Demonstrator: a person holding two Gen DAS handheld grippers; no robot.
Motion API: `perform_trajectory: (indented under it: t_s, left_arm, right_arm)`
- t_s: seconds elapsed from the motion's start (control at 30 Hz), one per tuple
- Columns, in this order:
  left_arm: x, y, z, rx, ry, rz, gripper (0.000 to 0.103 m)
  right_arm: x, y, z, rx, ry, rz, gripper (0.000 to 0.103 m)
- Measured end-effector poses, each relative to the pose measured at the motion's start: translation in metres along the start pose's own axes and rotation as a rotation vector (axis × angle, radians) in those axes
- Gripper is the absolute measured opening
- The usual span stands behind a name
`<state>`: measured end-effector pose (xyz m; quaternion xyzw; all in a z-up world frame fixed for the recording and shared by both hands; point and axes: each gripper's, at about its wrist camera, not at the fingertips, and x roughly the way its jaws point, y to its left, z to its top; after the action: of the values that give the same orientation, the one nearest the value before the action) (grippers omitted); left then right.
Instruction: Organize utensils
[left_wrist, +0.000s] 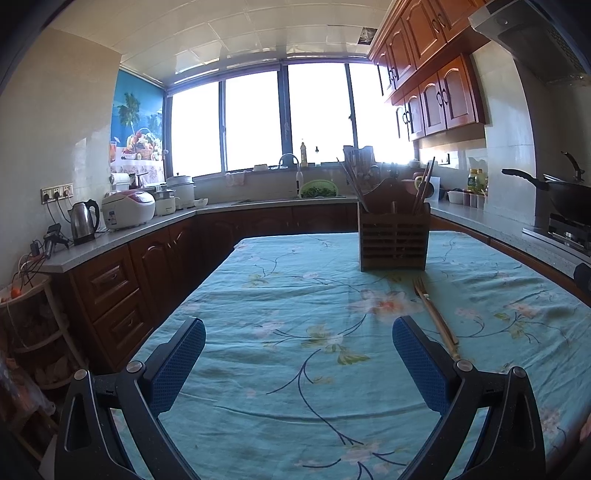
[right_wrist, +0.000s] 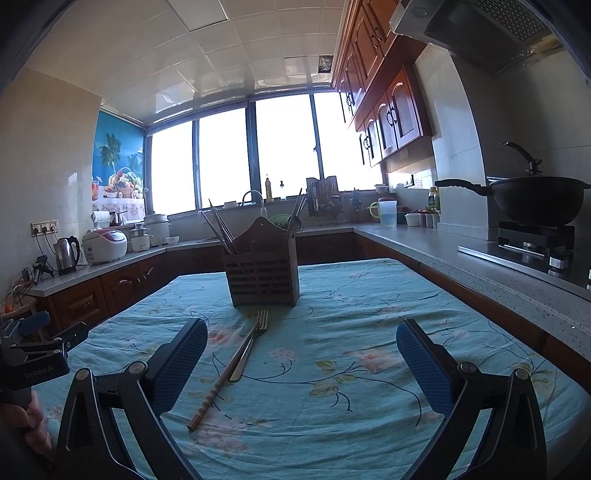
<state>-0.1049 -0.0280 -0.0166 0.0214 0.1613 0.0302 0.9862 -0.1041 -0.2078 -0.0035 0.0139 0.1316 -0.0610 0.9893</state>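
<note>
A slatted wooden utensil holder (left_wrist: 393, 240) (right_wrist: 263, 277) stands on the table with chopsticks leaning out of it. In front of it a metal fork (left_wrist: 424, 295) (right_wrist: 253, 339) and a bamboo chopstick (left_wrist: 445, 334) (right_wrist: 218, 387) lie side by side on the cloth. My left gripper (left_wrist: 299, 336) is open and empty, with the fork and chopstick just past its right finger. My right gripper (right_wrist: 301, 339) is open and empty, with the fork and chopstick lying near its left finger. The left gripper also shows at the left edge of the right wrist view (right_wrist: 35, 349).
The table wears a turquoise floral cloth (left_wrist: 314, 387) (right_wrist: 369, 306). Counters run round it: a kettle (left_wrist: 84, 221) and rice cooker (left_wrist: 127, 208) on the left, a sink (left_wrist: 291, 181) under the window, a black wok (right_wrist: 535, 199) on the stove at right.
</note>
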Motion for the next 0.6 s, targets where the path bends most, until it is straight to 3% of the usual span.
perform_trajectory:
  t_s: [0.6]
  left_arm:
    - [0.0, -0.0098, 0.0006, 0.004, 0.012, 0.002, 0.102]
  right_arm:
    - [0.001, 0.0045, -0.0001, 0.009, 0.006, -0.002, 0.103]
